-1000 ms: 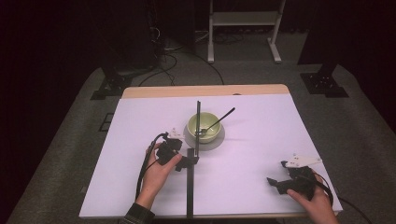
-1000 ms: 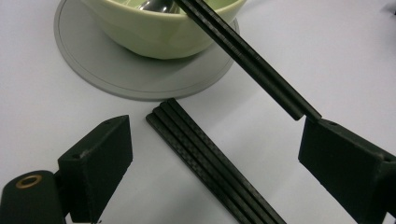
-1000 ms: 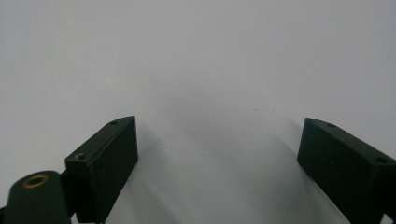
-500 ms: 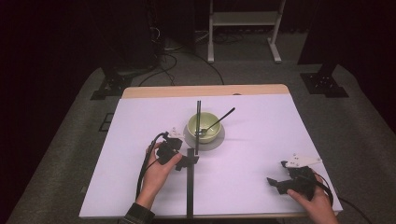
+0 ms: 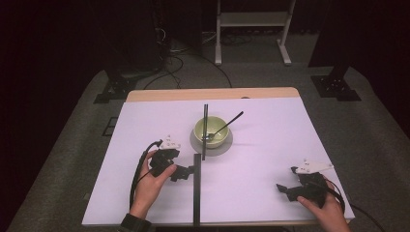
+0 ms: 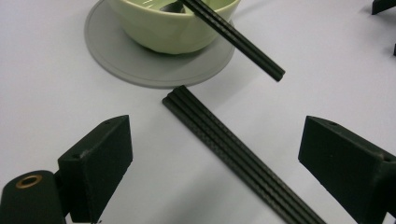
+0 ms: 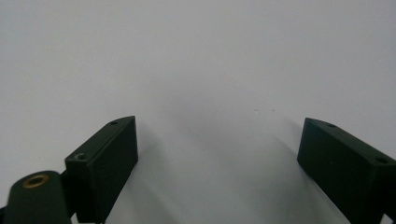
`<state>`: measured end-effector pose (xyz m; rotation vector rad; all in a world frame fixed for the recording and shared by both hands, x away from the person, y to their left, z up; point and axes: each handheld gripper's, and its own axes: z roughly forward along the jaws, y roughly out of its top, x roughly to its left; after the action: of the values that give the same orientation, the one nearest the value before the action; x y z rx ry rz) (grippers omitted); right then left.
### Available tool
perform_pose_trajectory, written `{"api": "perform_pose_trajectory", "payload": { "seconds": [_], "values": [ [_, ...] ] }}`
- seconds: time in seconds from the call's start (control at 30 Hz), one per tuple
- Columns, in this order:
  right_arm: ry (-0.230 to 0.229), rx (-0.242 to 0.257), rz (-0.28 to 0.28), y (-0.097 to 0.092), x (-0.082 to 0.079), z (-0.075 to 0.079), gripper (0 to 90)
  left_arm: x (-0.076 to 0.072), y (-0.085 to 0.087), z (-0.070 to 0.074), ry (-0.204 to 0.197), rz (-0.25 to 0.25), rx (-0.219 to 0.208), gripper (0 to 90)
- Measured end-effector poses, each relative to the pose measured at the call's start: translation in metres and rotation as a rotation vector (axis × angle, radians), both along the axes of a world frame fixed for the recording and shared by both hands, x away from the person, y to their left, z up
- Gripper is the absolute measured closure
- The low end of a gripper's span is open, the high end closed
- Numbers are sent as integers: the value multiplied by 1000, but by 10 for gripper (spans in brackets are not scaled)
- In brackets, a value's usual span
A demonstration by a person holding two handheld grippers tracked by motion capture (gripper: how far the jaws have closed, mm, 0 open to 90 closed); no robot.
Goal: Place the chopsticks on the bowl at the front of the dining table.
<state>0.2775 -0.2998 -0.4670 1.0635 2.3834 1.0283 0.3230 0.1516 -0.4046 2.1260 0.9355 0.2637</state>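
Note:
A pale green bowl (image 5: 212,131) (image 6: 173,28) stands on a grey saucer (image 5: 226,145) (image 6: 140,70) at the table's middle, with a spoon (image 5: 227,123) in it. One long black rod (image 5: 205,128) (image 6: 233,35) rests across the bowl. A second black rod (image 5: 196,193) (image 6: 233,154) lies flat on the table, running toward the front edge. My left gripper (image 5: 187,172) (image 6: 215,158) is open, its jaws standing either side of the flat rod without touching it. At the front right, my right gripper (image 5: 285,179) (image 7: 217,158) is open over bare white table.
The white table (image 5: 270,145) has a wooden strip along its far edge (image 5: 212,94). Dark floor, cables (image 5: 193,58) and stand legs (image 5: 251,29) lie beyond it. A cable loops from the left gripper (image 5: 138,174) beside the hand.

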Motion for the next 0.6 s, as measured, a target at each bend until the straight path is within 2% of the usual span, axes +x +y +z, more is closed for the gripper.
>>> {"api": "perform_pose_trajectory", "payload": {
  "seconds": [0.6],
  "values": [
    [3, -1, -1, 0, 0, 0, 105, -24, 47, -2, -42, 11, -3, 89]
  ]
}}
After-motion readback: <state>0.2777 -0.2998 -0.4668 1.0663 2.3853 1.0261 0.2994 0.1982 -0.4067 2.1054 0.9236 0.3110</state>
